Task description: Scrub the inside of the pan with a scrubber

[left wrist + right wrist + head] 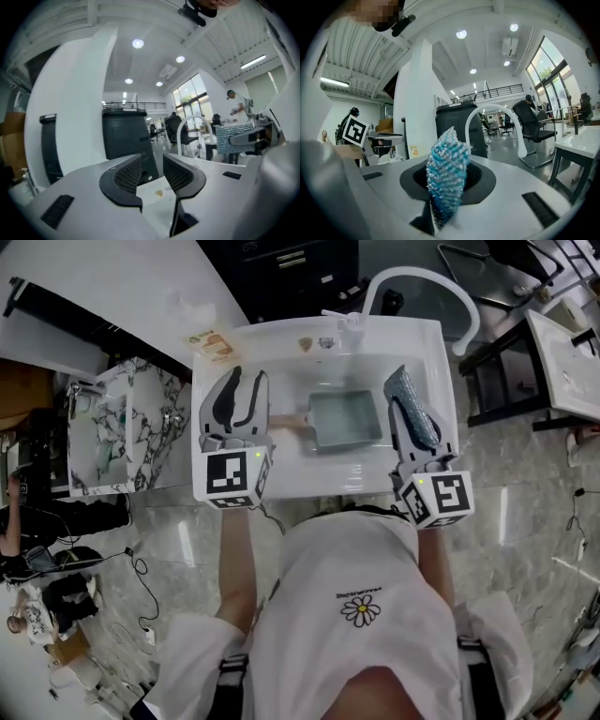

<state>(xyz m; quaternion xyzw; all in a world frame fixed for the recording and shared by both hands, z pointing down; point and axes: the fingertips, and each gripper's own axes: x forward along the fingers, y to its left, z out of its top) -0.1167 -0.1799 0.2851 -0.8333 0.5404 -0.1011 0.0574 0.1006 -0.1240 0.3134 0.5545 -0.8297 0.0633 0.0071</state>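
A white sink stood at frame centre on glossy marbled floor, its arched faucet at the top. The basin walls ringed the pan, which lay inside with free room on either side. Left of the pan, the left gripper had its jaws apart and empty. To the pan's right, the right gripper was clamped on the blue scrubber.

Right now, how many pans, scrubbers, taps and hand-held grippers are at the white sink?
Grey-green rectangular pan with a tan handle: 1
Sparkly blue mesh scrubber: 1
White curved tap: 1
Left hand-held gripper and right hand-held gripper: 2
Total: 5
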